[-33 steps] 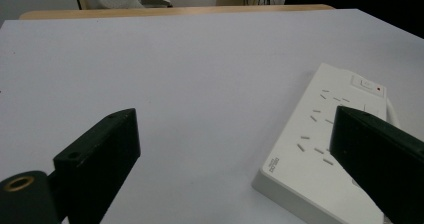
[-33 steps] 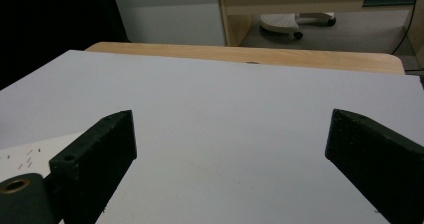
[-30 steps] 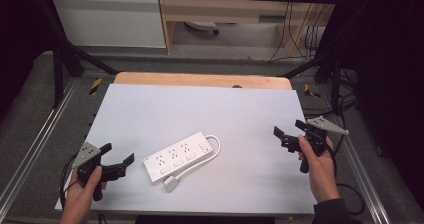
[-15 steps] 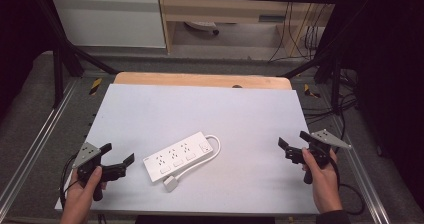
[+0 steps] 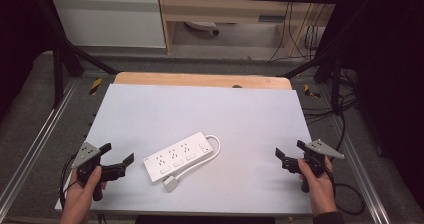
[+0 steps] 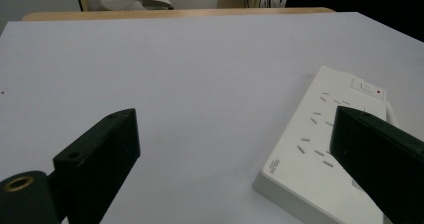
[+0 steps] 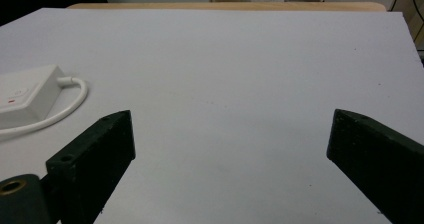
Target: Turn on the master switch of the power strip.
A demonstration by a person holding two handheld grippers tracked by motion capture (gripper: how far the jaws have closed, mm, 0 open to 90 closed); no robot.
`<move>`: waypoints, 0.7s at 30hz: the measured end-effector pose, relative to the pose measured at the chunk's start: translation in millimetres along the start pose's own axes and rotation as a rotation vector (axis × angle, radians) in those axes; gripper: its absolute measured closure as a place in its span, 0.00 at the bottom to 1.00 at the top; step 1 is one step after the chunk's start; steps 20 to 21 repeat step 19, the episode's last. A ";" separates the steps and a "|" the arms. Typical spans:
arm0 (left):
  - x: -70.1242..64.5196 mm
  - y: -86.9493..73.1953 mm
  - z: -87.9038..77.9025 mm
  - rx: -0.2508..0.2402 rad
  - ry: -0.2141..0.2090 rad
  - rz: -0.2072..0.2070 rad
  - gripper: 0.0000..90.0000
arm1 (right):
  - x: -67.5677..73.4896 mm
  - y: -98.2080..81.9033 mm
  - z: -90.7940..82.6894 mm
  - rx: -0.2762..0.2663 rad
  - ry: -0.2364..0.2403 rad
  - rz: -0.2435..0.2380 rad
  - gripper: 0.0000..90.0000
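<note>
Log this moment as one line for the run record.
left gripper: open, empty, beside power strip | right gripper: open, empty, apart | plug: unplugged on table

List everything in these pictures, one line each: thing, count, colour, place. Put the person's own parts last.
power strip: one, white, lying flat on the table's near middle, closer to the left gripper
power strip cord: one, white, looping from the strip's far end back along its side
plug: one, white, on the table just in front of the strip
table: one, pale grey top with a wooden strip along the far edge
left gripper: one, black, over the near left corner, fingers spread apart and aimed at the strip
right gripper: one, black, over the near right edge, fingers spread apart
left hand: one, holding the left gripper
right hand: one, holding the right gripper
</note>
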State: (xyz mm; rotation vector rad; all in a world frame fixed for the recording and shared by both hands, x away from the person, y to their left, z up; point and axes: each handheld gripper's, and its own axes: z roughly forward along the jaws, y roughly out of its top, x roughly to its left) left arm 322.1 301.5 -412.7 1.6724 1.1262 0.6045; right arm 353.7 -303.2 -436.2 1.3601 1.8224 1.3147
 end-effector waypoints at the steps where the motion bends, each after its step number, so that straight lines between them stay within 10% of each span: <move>1: 0.2 0.0 -0.1 0.000 0.001 0.001 0.06 | 0.4 -1.2 0.5 0.002 -0.001 -0.004 0.06; 21: -3.0 0.1 1.5 0.008 -0.005 0.013 0.06 | 21.0 -10.3 42.4 0.215 0.005 -0.075 0.05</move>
